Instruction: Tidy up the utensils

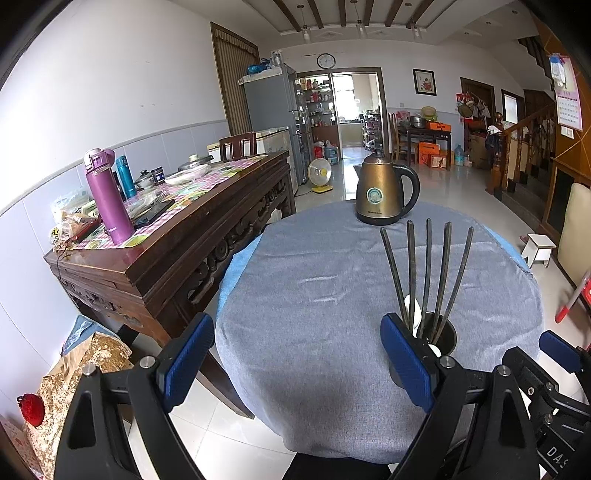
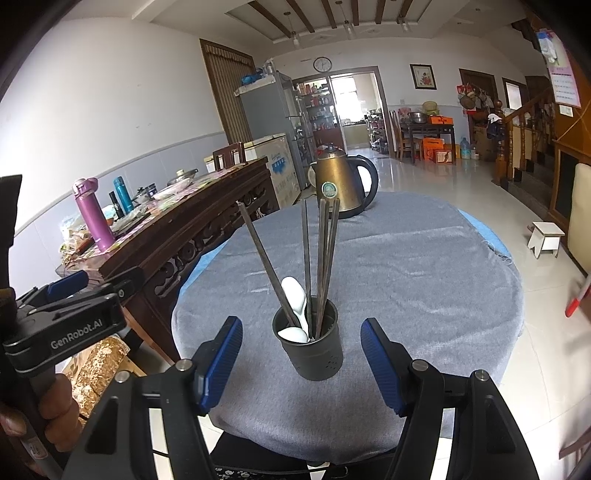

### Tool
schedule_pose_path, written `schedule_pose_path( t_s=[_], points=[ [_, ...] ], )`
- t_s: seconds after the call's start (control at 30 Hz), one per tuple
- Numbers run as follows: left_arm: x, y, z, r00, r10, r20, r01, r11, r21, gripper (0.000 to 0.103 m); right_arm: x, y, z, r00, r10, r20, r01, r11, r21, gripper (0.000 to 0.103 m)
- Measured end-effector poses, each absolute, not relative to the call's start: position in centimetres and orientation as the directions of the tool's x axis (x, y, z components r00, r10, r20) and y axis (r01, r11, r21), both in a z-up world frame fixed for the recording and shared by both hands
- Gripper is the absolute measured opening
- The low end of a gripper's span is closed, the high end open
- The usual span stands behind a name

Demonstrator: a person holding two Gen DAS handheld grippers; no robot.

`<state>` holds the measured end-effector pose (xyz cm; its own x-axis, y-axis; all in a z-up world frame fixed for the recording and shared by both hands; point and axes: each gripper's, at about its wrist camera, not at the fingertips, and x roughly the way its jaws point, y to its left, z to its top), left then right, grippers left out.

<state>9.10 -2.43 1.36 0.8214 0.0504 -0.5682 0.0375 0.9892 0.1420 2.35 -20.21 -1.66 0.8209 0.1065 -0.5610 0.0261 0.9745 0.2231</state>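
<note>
- White walls [image 1: 110, 74] with a pale tiled lower band, left of frame.
- Glossy pale floor tiles [image 1: 461, 192].
- Carved dark wooden sideboard [image 1: 207, 229] at left.
- Bright doorway [image 1: 354, 107], centre back.
- Beamed ceiling [image 1: 351, 14] above.

A round counter [image 2: 424, 280] is draped in a grey cloth, with a blue cloth [image 1: 236, 266] showing beneath at the edges. Near its front edge stands a dark grey cylindrical metal utensil holder [image 2: 312, 347]. At the far edge, well apart from it, sits a bronze-coloured electric kettle with a black handle [image 1: 384, 192].
</note>
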Motion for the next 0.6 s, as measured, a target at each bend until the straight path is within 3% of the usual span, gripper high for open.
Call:
schedule_pose_path(
  t_s=[0.6],
  points=[
    [9.15, -2.58, 1.17, 0.818, 0.050, -0.573, 0.040, 0.989, 0.143, 0.092, 2.55, -20.06, -1.90, 0.816, 0.107, -0.568, 0.024, 0.976, 0.218, 0.071]
  ],
)
